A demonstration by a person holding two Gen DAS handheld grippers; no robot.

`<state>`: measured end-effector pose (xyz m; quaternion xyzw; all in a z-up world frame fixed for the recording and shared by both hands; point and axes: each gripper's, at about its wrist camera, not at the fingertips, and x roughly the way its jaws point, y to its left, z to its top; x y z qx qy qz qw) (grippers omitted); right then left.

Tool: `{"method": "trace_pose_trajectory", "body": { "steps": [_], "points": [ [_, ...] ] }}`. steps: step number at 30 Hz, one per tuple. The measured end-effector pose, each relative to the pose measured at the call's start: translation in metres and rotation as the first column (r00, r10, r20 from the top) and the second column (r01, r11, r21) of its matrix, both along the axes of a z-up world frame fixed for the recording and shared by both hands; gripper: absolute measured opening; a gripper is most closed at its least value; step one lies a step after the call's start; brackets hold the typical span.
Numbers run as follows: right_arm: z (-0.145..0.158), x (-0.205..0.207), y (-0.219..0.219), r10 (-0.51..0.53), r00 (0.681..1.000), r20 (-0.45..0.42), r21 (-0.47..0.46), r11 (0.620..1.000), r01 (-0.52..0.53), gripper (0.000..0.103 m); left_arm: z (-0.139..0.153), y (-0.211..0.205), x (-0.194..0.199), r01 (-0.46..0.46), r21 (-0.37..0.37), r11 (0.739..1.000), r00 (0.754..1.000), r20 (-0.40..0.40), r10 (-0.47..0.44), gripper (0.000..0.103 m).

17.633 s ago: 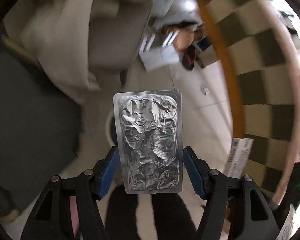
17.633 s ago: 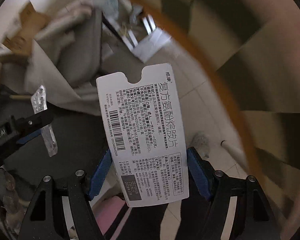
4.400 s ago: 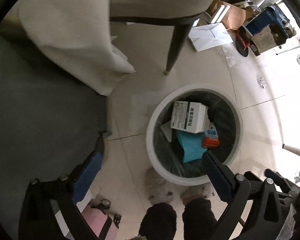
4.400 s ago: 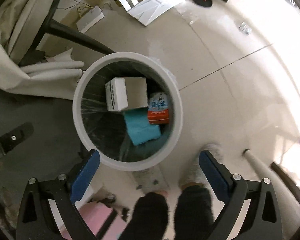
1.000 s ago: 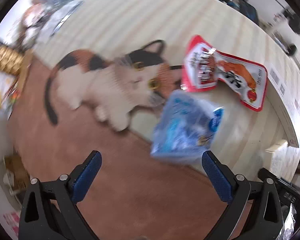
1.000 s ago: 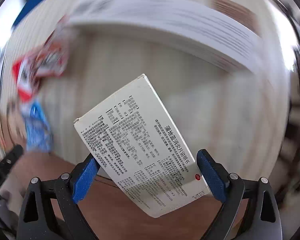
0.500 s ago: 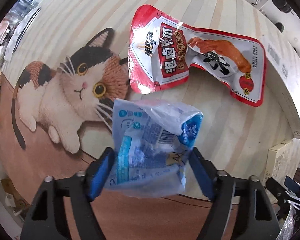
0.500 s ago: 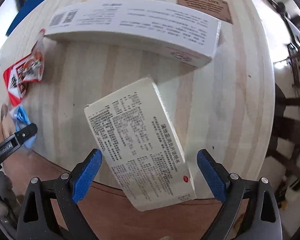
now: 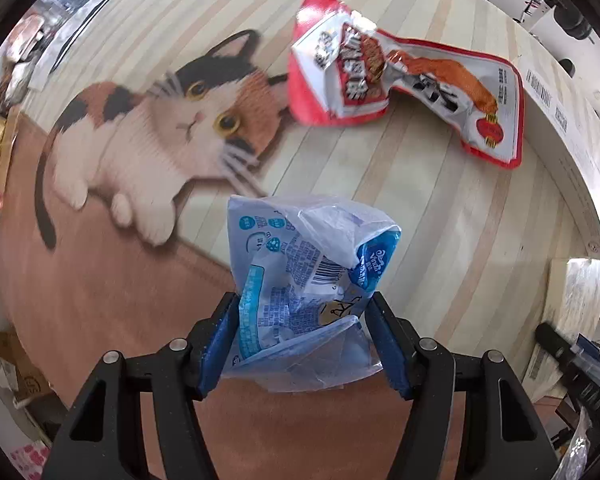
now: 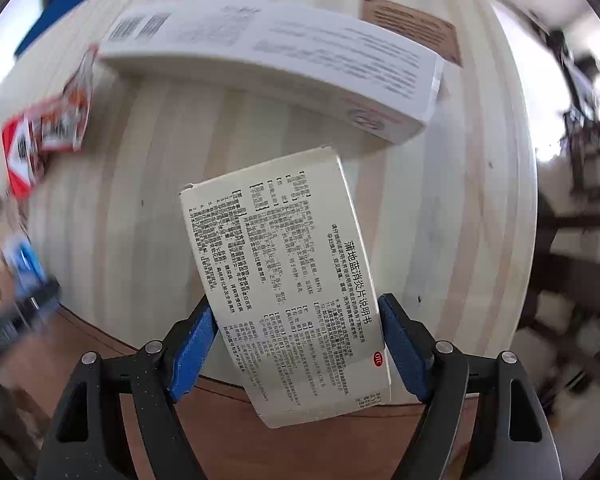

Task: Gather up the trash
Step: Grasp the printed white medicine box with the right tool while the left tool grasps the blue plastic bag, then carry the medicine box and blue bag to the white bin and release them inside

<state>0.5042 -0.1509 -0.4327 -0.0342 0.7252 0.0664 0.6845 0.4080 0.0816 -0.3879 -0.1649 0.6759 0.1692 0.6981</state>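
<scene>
**A:** Why does the left gripper [image 9: 304, 340] sit so low over the crumpled blue-and-clear plastic wrapper [image 9: 306, 284]?

**B:** To take it by its sides. The wrapper stands bunched up at the near edge of the pale striped wooden table [image 9: 440, 220], so a pad meets each flank. The jaws are closing, the blue pads are on the plastic, and the film buckles between them.

**A:** And the pose?

**B:** Pointing straight down, fingers straddling the wrapper left and right. Beyond it lie a cat-picture mat [image 9: 172, 136] to the far left and a red-and-white foil snack pouch [image 9: 404, 84] to the far right, both untouched.

**A:** Now the right gripper [image 10: 296, 348]?

**B:** Also pointing straight down, over the cream printed cardboard medicine box [image 10: 288, 276]. The box lies flat and skewed, overhanging the near table edge, which I think lets the fingers drop past its long sides. The jaws are closing and the pads meet the box's edges.

**A:** Anything else nearby?

**B:** A long white printed carton [image 10: 276, 64] lies just beyond the box, apart from it.
</scene>
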Motion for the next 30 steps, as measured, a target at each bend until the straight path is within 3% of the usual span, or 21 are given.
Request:
{"method": "trace_pose_trajectory", "body": {
  "steps": [2,6,10,14,17,18,19,24,30],
  "points": [
    [-0.002,-0.001,-0.001,-0.046,0.998,-0.049,0.046,0.998,0.048,0.081,0.001,-0.006,-0.012,-0.007,0.001,1.0,1.0,-0.007,0.007,0.061],
    [-0.006,-0.004,0.009,0.004,0.992,-0.126,0.089,0.996,0.007,0.087,-0.001,-0.024,-0.037,-0.027,-0.019,0.999,0.999,-0.018,0.027,0.061],
    [0.006,-0.009,0.026,0.112,0.993,-0.035,0.014,0.994,-0.112,0.091,-0.009,-0.041,-0.056,-0.048,-0.05,0.998,0.998,-0.032,0.046,0.061],
    [0.004,-0.014,0.04,0.178,0.984,-0.024,-0.038,0.983,-0.179,0.091,-0.013,-0.049,-0.059,-0.048,-0.046,0.998,0.999,-0.024,0.047,0.061],
    [-0.003,-0.023,0.051,0.184,0.983,-0.002,-0.069,0.981,-0.184,0.088,-0.01,-0.046,-0.057,-0.048,-0.038,0.998,0.999,-0.012,0.048,0.061],
    [-0.001,-0.028,0.054,0.184,0.983,0.013,-0.064,0.981,-0.182,0.082,-0.009,-0.035,-0.051,-0.049,-0.035,0.998,0.999,-0.008,0.049,0.061],
    [-0.002,-0.035,0.057,0.185,0.982,0.024,-0.063,0.981,-0.184,0.074,-0.006,-0.034,-0.053,-0.053,-0.033,0.998,0.999,0.002,0.053,0.061],
    [0.015,-0.056,0.067,0.197,0.98,0.042,-0.04,0.98,-0.195,0.074,0.019,-0.024,-0.067,-0.066,-0.023,0.998,0.996,0.054,0.067,0.061],
    [0.055,-0.083,0.081,0.217,0.972,0.095,0.005,0.976,-0.218,0.074,0.061,-0.012,-0.101,-0.094,-0.011,0.996,0.985,0.147,0.094,0.061]
  ]
}}
